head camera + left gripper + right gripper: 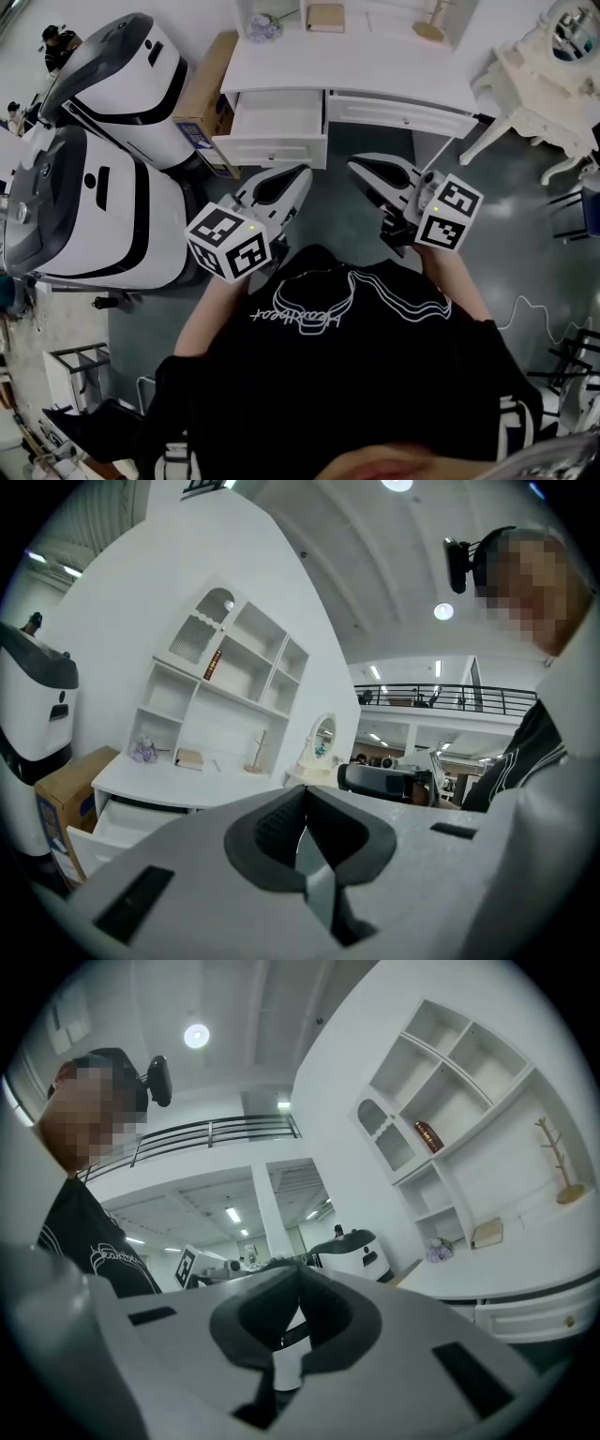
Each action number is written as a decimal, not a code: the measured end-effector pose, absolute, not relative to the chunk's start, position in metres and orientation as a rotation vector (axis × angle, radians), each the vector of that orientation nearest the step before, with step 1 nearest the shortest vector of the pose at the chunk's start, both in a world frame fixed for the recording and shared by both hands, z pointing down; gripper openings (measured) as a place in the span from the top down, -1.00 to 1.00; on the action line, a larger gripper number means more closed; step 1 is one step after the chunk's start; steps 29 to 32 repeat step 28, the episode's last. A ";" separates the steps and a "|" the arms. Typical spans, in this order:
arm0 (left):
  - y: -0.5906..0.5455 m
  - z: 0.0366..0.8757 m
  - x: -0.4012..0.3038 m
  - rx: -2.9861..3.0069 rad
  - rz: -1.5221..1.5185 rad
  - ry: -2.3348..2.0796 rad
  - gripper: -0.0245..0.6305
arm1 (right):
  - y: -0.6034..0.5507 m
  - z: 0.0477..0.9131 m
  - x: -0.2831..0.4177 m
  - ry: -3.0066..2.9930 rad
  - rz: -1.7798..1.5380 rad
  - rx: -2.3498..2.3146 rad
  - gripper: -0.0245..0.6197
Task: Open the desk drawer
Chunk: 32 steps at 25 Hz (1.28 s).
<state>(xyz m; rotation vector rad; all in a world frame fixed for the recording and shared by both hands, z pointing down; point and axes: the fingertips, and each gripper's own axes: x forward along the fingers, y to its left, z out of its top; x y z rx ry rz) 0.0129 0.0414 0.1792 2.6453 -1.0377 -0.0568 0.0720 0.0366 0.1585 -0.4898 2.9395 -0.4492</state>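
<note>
1. Left gripper (300,178): its own view shows the dark pads pressed together with nothing between them. It is held at the person's chest, tip toward the desk and well apart from it.
2. Right gripper (358,169): jaws likewise together and empty, and it is level with the left one and near it.
3. White wooden desk with a shelf unit on top (375,66) lies ahead. Its white left-hand drawer (277,117) stands pulled out, with the inside showing bare. The white right-hand drawer (403,112) sits flush.
4. Judgement: the task looks done for the left drawer, and the grippers are clear of it.
5. If more travel is wanted, part one gripper's jaws before approaching. Come in low and level to the front panel's edge, clamp squarely, then draw straight back along the drawer's run. A sideways tug could bind it.
6. Brown cardboard box (202,94) stands just beside the open drawer's left side, so keep the left gripper inside that line.
7. The shut right drawer would need the same approach. Its handle is too small to read here.
</note>
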 end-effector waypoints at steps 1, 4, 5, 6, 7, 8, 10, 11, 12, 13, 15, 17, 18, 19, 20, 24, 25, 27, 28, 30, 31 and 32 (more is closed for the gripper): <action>0.041 0.177 0.012 2.646 -0.055 -1.042 0.91 | 0.038 0.156 0.072 2.943 -0.431 -0.496 0.90; 0.039 0.171 0.011 2.643 -0.063 -1.051 0.91 | 0.041 0.150 0.073 2.944 -0.393 -0.503 0.90; 0.039 0.169 0.011 2.643 -0.068 -1.052 0.91 | 0.043 0.148 0.073 2.944 -0.387 -0.499 0.90; 0.039 0.167 0.012 2.646 -0.072 -1.053 0.91 | 0.044 0.146 0.073 2.944 -0.383 -0.495 0.90; 0.039 0.164 0.013 2.649 -0.075 -1.051 0.91 | 0.045 0.145 0.073 2.945 -0.382 -0.492 0.90; 0.038 0.163 0.015 2.652 -0.077 -1.048 0.91 | 0.045 0.145 0.073 2.945 -0.382 -0.490 0.90; 0.038 0.160 0.017 2.658 -0.079 -1.041 0.91 | 0.047 0.144 0.072 2.947 -0.383 -0.488 0.90; 0.039 0.159 0.017 2.660 -0.080 -1.038 0.91 | 0.047 0.144 0.072 2.948 -0.384 -0.488 0.90; 0.039 0.158 0.018 2.661 -0.081 -1.037 0.91 | 0.048 0.145 0.072 2.948 -0.386 -0.487 0.90; 0.039 0.157 0.019 2.662 -0.081 -1.037 0.91 | 0.048 0.145 0.073 2.949 -0.388 -0.487 0.90; 0.039 0.157 0.020 2.661 -0.080 -1.038 0.91 | 0.049 0.146 0.073 2.948 -0.389 -0.485 0.90; 0.040 0.158 0.022 2.663 -0.075 -1.038 0.91 | 0.050 0.148 0.074 2.945 -0.388 -0.485 0.90; 0.040 0.158 0.023 2.664 -0.072 -1.037 0.91 | 0.050 0.148 0.075 2.941 -0.388 -0.487 0.90; 0.041 0.159 0.024 2.667 -0.068 -1.036 0.91 | 0.050 0.148 0.076 2.936 -0.387 -0.491 0.90; 0.042 0.159 0.024 2.670 -0.065 -1.036 0.91 | 0.050 0.148 0.076 2.931 -0.384 -0.497 0.90; 0.042 0.157 0.024 2.676 -0.070 -1.036 0.91 | 0.049 0.149 0.077 2.930 -0.375 -0.512 0.90; 0.042 0.158 0.024 2.675 -0.070 -1.037 0.91 | 0.049 0.151 0.077 2.930 -0.378 -0.513 0.90; 0.043 0.159 0.024 2.672 -0.068 -1.038 0.91 | 0.050 0.153 0.078 2.927 -0.387 -0.517 0.90; 0.043 0.160 0.024 2.671 -0.066 -1.039 0.91 | 0.050 0.154 0.078 2.924 -0.392 -0.519 0.90; 0.043 0.160 0.024 2.671 -0.066 -1.039 0.91 | 0.050 0.154 0.078 2.924 -0.392 -0.519 0.90; 0.043 0.160 0.024 2.671 -0.066 -1.039 0.91 | 0.050 0.154 0.078 2.924 -0.392 -0.519 0.90; 0.043 0.160 0.024 2.671 -0.066 -1.039 0.91 | 0.050 0.154 0.078 2.924 -0.392 -0.519 0.90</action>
